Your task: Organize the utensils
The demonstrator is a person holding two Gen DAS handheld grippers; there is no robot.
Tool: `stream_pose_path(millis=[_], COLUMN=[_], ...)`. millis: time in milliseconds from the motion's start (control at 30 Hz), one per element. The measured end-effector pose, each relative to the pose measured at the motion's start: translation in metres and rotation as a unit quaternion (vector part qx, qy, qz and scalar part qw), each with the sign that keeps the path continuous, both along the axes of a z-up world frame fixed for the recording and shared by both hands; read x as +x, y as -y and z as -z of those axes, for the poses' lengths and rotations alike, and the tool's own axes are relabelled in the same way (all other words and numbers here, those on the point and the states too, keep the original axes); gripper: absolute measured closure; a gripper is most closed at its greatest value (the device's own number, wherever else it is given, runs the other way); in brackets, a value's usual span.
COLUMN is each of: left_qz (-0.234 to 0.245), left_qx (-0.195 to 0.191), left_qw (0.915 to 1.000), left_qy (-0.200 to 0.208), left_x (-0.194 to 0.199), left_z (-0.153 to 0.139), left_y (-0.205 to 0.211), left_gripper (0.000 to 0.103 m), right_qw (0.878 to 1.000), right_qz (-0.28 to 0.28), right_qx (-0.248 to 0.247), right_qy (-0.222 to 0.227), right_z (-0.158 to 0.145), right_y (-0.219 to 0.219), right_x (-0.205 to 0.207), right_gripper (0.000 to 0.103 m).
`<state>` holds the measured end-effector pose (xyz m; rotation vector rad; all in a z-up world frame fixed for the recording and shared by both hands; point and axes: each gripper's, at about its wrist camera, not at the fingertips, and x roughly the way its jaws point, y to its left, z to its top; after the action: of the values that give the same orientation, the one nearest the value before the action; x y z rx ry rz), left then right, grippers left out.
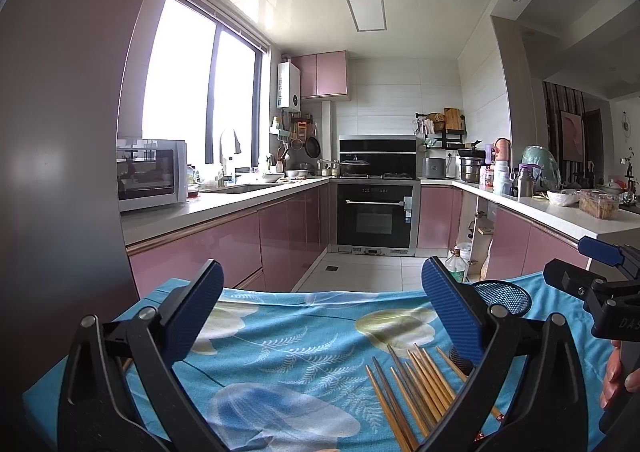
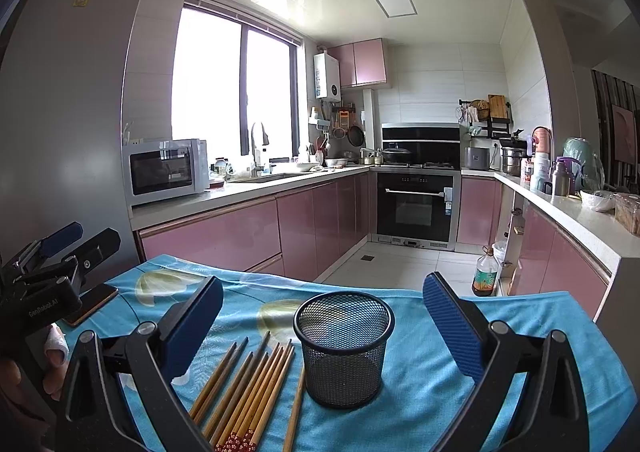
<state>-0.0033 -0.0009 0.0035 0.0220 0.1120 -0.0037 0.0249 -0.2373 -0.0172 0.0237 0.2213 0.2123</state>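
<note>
Wooden chopsticks (image 2: 248, 388) lie flat in a loose bundle on the blue flowered cloth (image 2: 420, 372), just beside the black mesh holder (image 2: 344, 348), which stands upright to their right. As far as I can see through the mesh, the holder has nothing inside, so I judge the sorting is not yet begun: every chopstick is left to be picked up and put in the holder.

Both grippers are spread wide and hold nothing. The right gripper (image 2: 320, 328) hangs above the cloth with the holder between its fingers and apart from both. The left gripper (image 1: 322, 312) hangs over bare cloth, with the chopsticks low on its right side.

Only the right wrist view shows the whole holder and a phone (image 2: 94, 302) lying on the cloth at the far left. In the left wrist view just the holder's rim shows behind one finger, and the chopsticks' thin ends are seen
</note>
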Motion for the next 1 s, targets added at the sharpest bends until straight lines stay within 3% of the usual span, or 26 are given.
stream_pose_path(millis=[1000], left_qz=[0.002], left_qx=[-0.001], left_qw=[1.0], left_qy=[-0.001], left_x=[0.0005], left_z=[0.0004], left_y=[0.0035], left_gripper=[0.005], right_qw=[1.0], right_qz=[0.001], right_qx=[0.003], right_qy=[0.0], right_z=[0.0001], right_y=[-0.0015], right_x=[0.0003], right_gripper=[0.006])
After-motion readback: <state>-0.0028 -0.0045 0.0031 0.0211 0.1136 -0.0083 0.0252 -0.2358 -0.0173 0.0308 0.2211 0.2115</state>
